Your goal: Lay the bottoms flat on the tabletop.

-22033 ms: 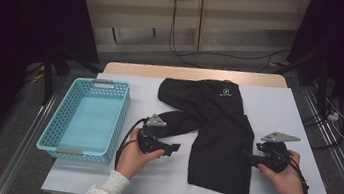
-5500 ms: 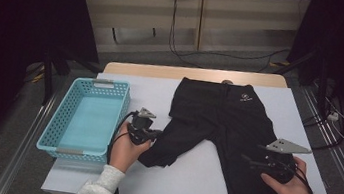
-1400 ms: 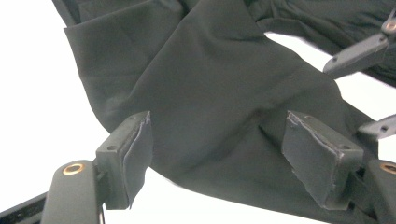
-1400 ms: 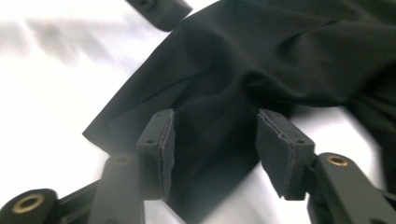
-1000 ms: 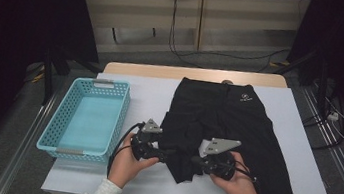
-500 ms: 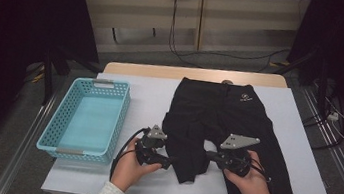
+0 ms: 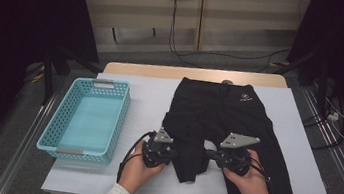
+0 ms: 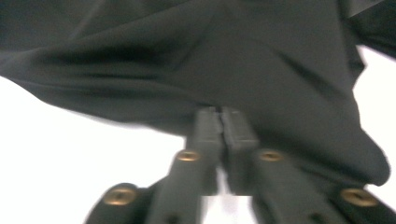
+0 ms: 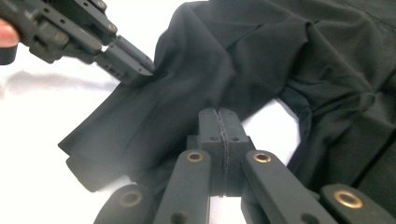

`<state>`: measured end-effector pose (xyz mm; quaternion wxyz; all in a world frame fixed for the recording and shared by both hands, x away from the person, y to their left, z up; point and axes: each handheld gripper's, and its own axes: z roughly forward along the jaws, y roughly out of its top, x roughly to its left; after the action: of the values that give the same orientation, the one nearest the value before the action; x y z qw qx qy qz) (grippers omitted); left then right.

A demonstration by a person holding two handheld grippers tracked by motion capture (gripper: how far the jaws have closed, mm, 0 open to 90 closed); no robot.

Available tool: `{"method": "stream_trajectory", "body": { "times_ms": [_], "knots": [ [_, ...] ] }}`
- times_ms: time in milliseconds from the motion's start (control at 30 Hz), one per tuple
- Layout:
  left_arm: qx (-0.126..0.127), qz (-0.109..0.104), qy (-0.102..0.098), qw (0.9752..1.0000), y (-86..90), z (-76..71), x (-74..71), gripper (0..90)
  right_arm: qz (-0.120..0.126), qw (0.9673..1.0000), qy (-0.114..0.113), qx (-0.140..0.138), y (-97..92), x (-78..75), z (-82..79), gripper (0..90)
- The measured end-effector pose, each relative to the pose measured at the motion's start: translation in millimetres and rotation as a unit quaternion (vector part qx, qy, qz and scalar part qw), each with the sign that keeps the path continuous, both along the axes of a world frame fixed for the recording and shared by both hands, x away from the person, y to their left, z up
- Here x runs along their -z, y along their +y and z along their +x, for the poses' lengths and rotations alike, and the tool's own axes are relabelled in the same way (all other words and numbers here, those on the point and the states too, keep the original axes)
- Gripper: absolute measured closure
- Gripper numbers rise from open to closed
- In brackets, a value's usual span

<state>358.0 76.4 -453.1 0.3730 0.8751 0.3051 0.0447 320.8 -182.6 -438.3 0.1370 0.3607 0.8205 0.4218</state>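
1 pair of black pants is the thing being handled here, spread out on the white table with the waistband at the far edge and a small white logo up near it. Its leg on the basket side is bunched and folded over toward the near edge, while the other leg runs straight down to the front of the table.

The left gripper sits right at the basket-side edge of that folded leg. Its jaws have just been closing, and in the left gripper view they're pressed together with the edge of the fabric pinched at their tips. The picture there is a bit blurry, but the cloth clearly drapes away from the tips.

The right gripper is on the opposite side of the same folded leg, just beside the gap between the 2 legs. In the right gripper view its jaws are tight together with the pants fabric caught at the tips, and the left gripper shows further off, biting into the far edge of the same fold.

A light blue plastic basket stands beside the pants, close to the left gripper, not touching the cloth.
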Motion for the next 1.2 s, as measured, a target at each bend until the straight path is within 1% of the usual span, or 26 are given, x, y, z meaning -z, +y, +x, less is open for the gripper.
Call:
{"method": "stream_trajectory", "body": {
  "times_ms": [100, 133, 200, 233, 300, 333, 367, 400, 500, 533, 567, 600, 633, 667, 700, 733, 767, 800, 900, 933, 967, 1000, 1033, 1067, 1167, 1200],
  "knots": [
    [0.003, 0.006, 0.000, 1.0000, -1.2, -0.3, -1.9, 88.7, -0.001, 1.0000, 0.000, -0.002, 1.6, 0.1, -0.4, 90.0],
    [-0.001, -0.002, 0.006, 1.0000, 2.4, 1.0, -7.4, 88.9, 0.000, 1.0000, -0.004, -0.005, 2.0, -0.5, -0.7, 90.0],
    [-0.008, -0.016, 0.004, 0.9998, 9.9, 2.9, -17.3, 89.0, 0.004, 1.0000, -0.005, -0.007, 2.1, -1.9, -1.9, 90.0],
    [-0.008, -0.016, 0.004, 0.9998, 9.9, 2.9, -17.3, 89.0, 0.004, 1.0000, -0.005, -0.007, 2.1, -1.9, -1.9, 90.0],
    [-0.015, -0.031, 0.006, 0.9994, 21.1, 6.6, -29.1, 89.0, 0.007, 0.9999, -0.010, -0.011, 2.8, -4.3, -3.1, 90.0],
    [-0.029, -0.048, 0.006, 0.9984, 35.2, 11.2, -38.3, 89.1, 0.013, 0.9998, -0.012, -0.013, 4.4, -6.8, -3.7, 90.0],
    [-0.029, -0.048, 0.006, 0.9984, 35.2, 11.2, -38.3, 89.1, 0.013, 0.9998, -0.012, -0.013, 4.4, -6.8, -3.7, 90.0],
    [-0.042, -0.061, 0.010, 0.9972, 45.6, 14.0, -42.7, 89.1, 0.021, 0.9996, -0.013, -0.016, 7.2, -7.9, -3.2, 90.0],
    [-0.049, -0.063, 0.012, 0.9967, 52.6, 16.0, -45.3, 89.1, 0.028, 0.9993, -0.013, -0.022, 12.2, -8.3, -2.1, 90.0],
    [-0.057, -0.059, 0.008, 0.9966, 57.6, 17.7, -46.5, 89.0, 0.013, 0.9994, -0.019, -0.025, 19.1, -7.6, -1.6, 87.8],
    [-0.057, -0.059, 0.008, 0.9966, 57.6, 17.7, -46.5, 89.0, 0.005, 0.9994, -0.024, -0.023, 22.1, -6.4, -1.3, 84.2],
    [-0.067, -0.050, 0.005, 0.9965, 60.7, 18.8, -45.2, 89.0, -0.002, 0.9994, -0.025, -0.022, 24.1, -4.7, -0.8, 82.5],
    [-0.067, -0.050, 0.005, 0.9965, 60.7, 18.8, -45.2, 89.0, -0.002, 0.9994, -0.025, -0.022, 24.1, -4.7, -0.8, 82.5],
    [-0.073, -0.044, 0.011, 0.9963, 63.4, 20.9, -41.9, 88.9, -0.013, 0.9993, -0.024, -0.024, 26.3, -1.5, -0.9, 76.0],
    [-0.073, -0.044, 0.011, 0.9963, 63.4, 20.9, -41.9, 88.9, -0.013, 0.9993, -0.024, -0.024, 26.3, -1.5, -0.9, 76.0],
    [-0.082, -0.036, 0.015, 0.9959, 66.1, 22.4, -39.5, 88.9, -0.014, 0.9994, -0.020, -0.022, 26.5, -0.3, -2.5, 73.6],
    [-0.082, -0.036, 0.015, 0.9959, 66.1, 22.4, -39.5, 88.8, -0.014, 0.9994, -0.020, -0.022, 26.5, -0.3, -2.5, 73.6],
    [-0.091, -0.034, 0.015, 0.9952, 69.3, 23.4, -38.6, 88.8, -0.010, 0.9996, -0.017, -0.021, 25.7, -0.2, -3.8, 70.2],
    [-0.098, -0.034, 0.014, 0.9946, 71.2, 23.7, -38.1, 88.6, -0.013, 0.9997, -0.011, -0.017, 24.9, 1.0, -3.4, 67.3],
    [-0.100, -0.032, 0.014, 0.9943, 73.2, 23.9, -38.5, 88.6, -0.018, 0.9997, -0.002, -0.013, 24.4, 3.7, -2.0, 63.8],
    [-0.100, -0.032, 0.014, 0.9943, 73.2, 23.9, -38.5, 88.6, -0.018, 0.9997, -0.002, -0.013, 24.4, 3.7, -2.0, 63.8],
    [-0.100, -0.032, 0.017, 0.9943, 74.9, 24.4, -38.7, 88.6, -0.020, 0.9996, 0.013, -0.016, 25.3, 7.2, -0.6, 58.9],
    [-0.100, -0.032, 0.017, 0.9943, 74.9, 24.4, -38.7, 88.5, -0.020, 0.9996, 0.013, -0.016, 25.3, 7.2, -0.6, 58.9],
    [-0.096, -0.035, 0.022, 0.9945, 76.3, 25.3, -38.4, 88.5, -0.023, 0.9995, 0.016, -0.017, 28.3, 10.5, -0.2, 57.0],
    [-0.097, -0.035, 0.021, 0.9944, 76.6, 25.3, -37.8, 88.4, -0.027, 0.9992, 0.019, -0.022, 32.9, 11.9, -0.3, 57.6],
    [-0.097, -0.034, 0.022, 0.9945, 75.7, 25.0, -37.1, 88.4, -0.039, 0.9986, 0.024, -0.027, 37.1, 13.3, -0.9, 59.9]
  ]
}}
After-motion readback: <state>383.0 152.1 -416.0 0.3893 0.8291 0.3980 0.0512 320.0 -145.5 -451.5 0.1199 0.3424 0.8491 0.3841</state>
